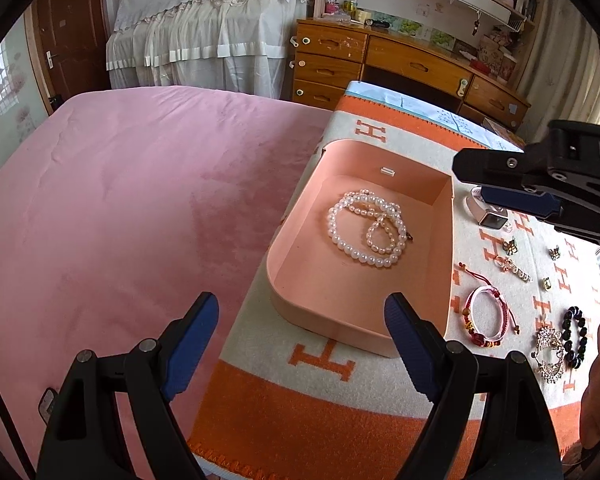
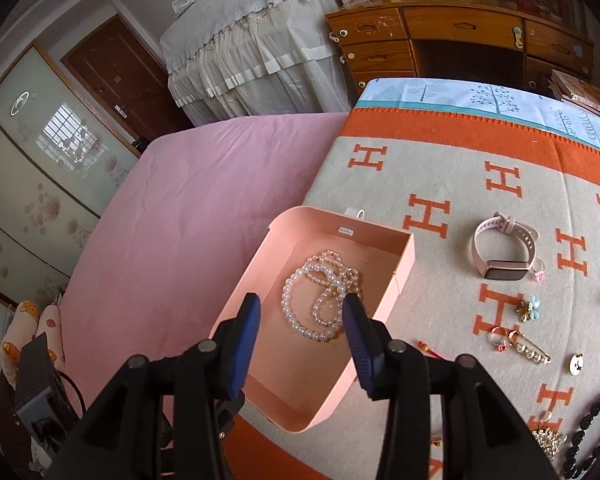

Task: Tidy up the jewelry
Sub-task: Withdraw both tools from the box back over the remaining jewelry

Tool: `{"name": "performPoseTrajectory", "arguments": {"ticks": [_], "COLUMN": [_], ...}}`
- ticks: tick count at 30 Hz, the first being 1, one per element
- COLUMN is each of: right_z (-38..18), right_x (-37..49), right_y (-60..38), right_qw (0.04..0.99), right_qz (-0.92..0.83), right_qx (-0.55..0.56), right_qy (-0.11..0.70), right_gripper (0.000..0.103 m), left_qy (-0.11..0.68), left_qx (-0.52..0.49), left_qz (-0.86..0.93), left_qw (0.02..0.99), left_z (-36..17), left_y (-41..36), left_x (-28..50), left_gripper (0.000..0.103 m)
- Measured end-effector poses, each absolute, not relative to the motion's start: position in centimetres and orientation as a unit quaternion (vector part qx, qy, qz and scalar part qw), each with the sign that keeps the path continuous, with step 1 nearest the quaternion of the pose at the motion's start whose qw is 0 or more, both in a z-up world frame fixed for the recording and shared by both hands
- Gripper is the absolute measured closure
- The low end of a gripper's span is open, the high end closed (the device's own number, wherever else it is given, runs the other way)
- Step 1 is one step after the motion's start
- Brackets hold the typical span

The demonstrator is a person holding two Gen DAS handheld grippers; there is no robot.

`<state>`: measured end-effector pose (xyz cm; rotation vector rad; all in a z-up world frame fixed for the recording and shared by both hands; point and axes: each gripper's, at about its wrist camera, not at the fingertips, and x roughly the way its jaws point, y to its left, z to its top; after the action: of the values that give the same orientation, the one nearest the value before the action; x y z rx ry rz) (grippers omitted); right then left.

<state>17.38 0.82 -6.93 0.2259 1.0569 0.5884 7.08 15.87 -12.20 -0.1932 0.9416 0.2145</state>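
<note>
A pink open box [image 1: 296, 264] [image 2: 404, 258] sits on an orange and cream blanket. White pearl strands [image 1: 366, 228] [image 2: 320, 294] lie inside it. My left gripper [image 1: 302, 336] is open and empty, near the box's front wall. My right gripper [image 2: 302, 340] is open and empty above the box's near half; it also shows in the left wrist view [image 1: 512, 188]. Right of the box lie a pink watch [image 2: 504, 250], a red and pink cord bracelet [image 1: 486, 316], a black bead bracelet [image 1: 576, 336] [image 2: 592, 432], a rhinestone brooch [image 1: 548, 354], a pin [image 2: 524, 346] and small charms [image 2: 530, 308].
The blanket [image 1: 324, 396] covers the right part of a pink bed [image 1: 120, 208]. A wooden desk with drawers [image 1: 380, 64] and a white draped piece of furniture [image 1: 204, 40] stand behind. A brown door [image 2: 124, 76] is at the left.
</note>
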Motion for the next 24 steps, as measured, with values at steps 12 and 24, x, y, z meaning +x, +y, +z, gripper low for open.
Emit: {"name": "performPoseTrajectory", "arguments": {"ticks": [12,24], "right_z": [-4.6,-1.0], "right_x": [13.9,11.4], "right_y": [-9.3,-19.4], "right_qw": [0.894,0.919], "right_qz": [0.141,0.072], "right_qx": [0.093,0.108], "right_qy": [0.415,0.373], "right_gripper": [0.06,0.04], "left_qy": [0.427,0.429], "left_qx": [-0.066,-0.02], "left_qz": [0.072,0.021], "left_qw": [0.899,0.903], "left_z": [-9.8,-7.5], "left_y": [11.4,4.7], "left_x": [6.9,8.8], "left_gripper": [0.013,0.012]}}
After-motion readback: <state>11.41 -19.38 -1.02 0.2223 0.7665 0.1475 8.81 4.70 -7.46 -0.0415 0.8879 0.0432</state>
